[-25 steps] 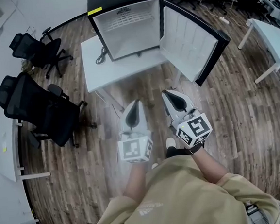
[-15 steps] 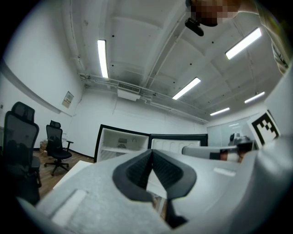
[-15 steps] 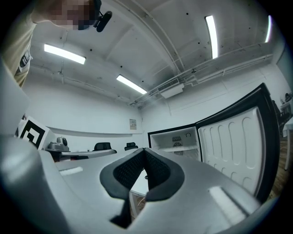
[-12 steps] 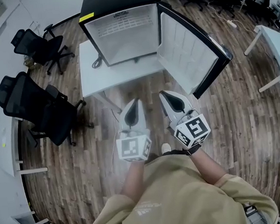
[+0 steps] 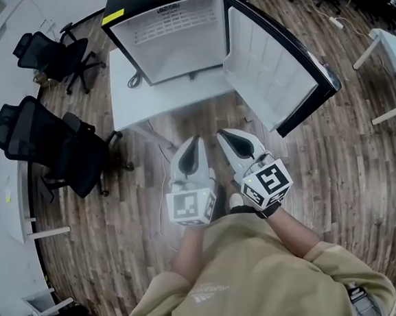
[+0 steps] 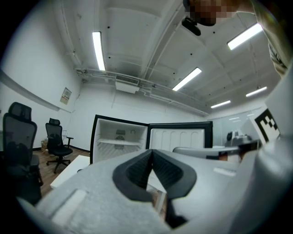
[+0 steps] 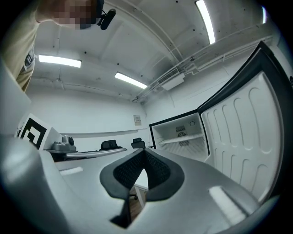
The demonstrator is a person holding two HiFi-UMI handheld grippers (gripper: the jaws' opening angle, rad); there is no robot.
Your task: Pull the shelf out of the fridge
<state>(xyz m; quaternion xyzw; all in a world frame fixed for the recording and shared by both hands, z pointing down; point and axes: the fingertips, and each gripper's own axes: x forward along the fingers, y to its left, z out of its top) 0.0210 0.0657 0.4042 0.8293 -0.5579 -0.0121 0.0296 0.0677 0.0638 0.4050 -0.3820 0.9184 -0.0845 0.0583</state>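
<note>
A small black fridge point(image 5: 173, 35) stands on a low white table point(image 5: 138, 100), its door point(image 5: 272, 65) swung wide to the right. Inside, a white wire shelf point(image 5: 173, 27) sits near the top; it also shows as the shelf point(image 6: 120, 142) and the shelf point(image 7: 185, 138) in both gripper views. My left gripper point(image 5: 195, 141) and right gripper point(image 5: 222, 135) hang side by side in front of the person's chest, well short of the table, both shut and empty. The left gripper point(image 6: 152, 152) and right gripper point(image 7: 144, 152) point toward the fridge, tips meeting.
Two black office chairs point(image 5: 52, 149) stand on the wooden floor to the left, with a white desk point(image 5: 9, 205) beyond them. Another white table point(image 5: 391, 47) is at the right edge. A cable point(image 5: 133, 80) lies on the fridge's table.
The fridge and table have grown larger and moved up in the head view as the person comes closer. Both grippers stay shut, side by side.
</note>
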